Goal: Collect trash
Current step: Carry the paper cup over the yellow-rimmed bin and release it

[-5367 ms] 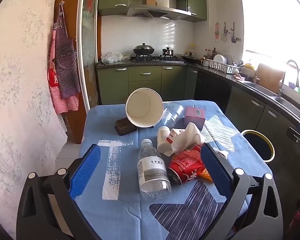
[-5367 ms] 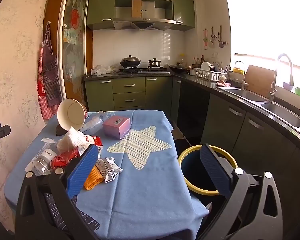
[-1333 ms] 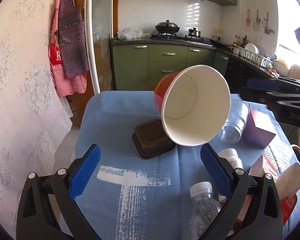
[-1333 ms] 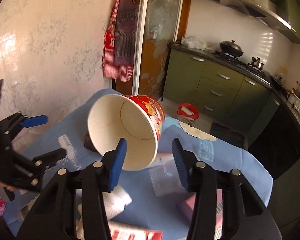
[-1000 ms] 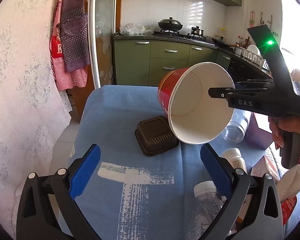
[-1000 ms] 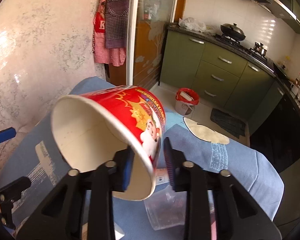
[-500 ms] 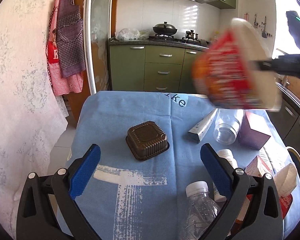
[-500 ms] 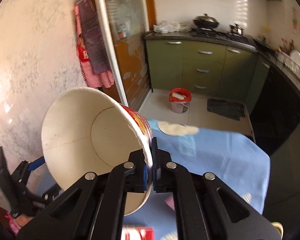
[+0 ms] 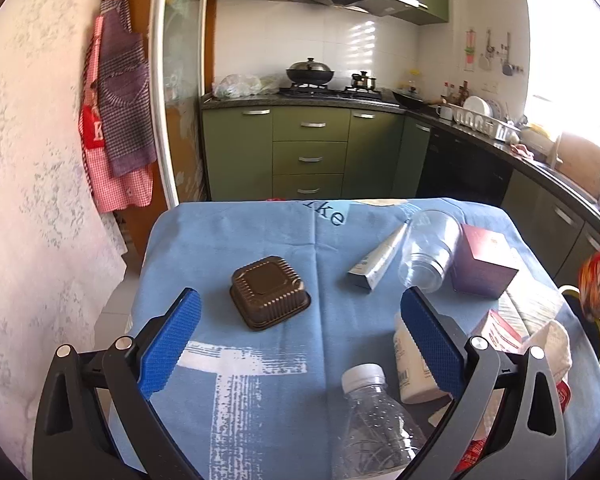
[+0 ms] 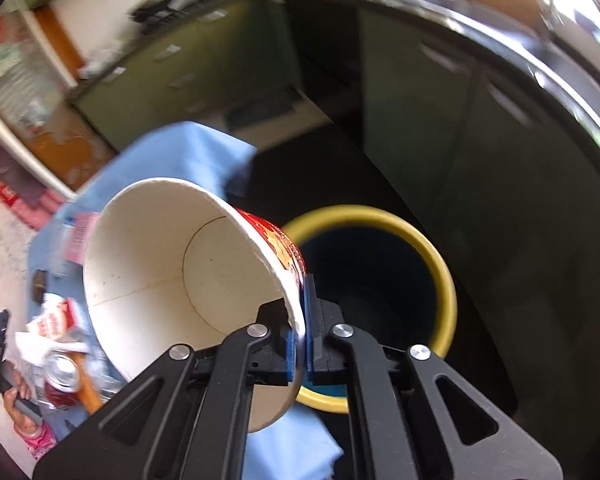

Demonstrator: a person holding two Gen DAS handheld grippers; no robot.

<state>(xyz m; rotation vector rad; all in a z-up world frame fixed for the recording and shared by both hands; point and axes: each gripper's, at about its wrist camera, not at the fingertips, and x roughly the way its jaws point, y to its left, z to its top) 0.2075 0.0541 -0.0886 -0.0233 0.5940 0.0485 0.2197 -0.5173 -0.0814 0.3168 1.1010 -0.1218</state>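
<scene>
Your right claw [image 10: 298, 350] pinches the thin rim of the red-printed white paper cup [image 10: 188, 280]; it looks light and crushable. Your left claw [image 9: 300, 344] gapes empty.

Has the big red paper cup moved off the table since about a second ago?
Yes. The red paper cup, pinched in the right hand-held gripper, has left its spot beside the brown container and now hangs beside the yellow-rimmed bin.

Right view: kitchen beyond jaws motion-blurred. Paper cup [image 10: 172, 280] hides bin rim [image 10: 440, 264] left of jaws. Left view: water bottle [image 9: 374, 428] cut off by bottom edge between jaws.
</scene>
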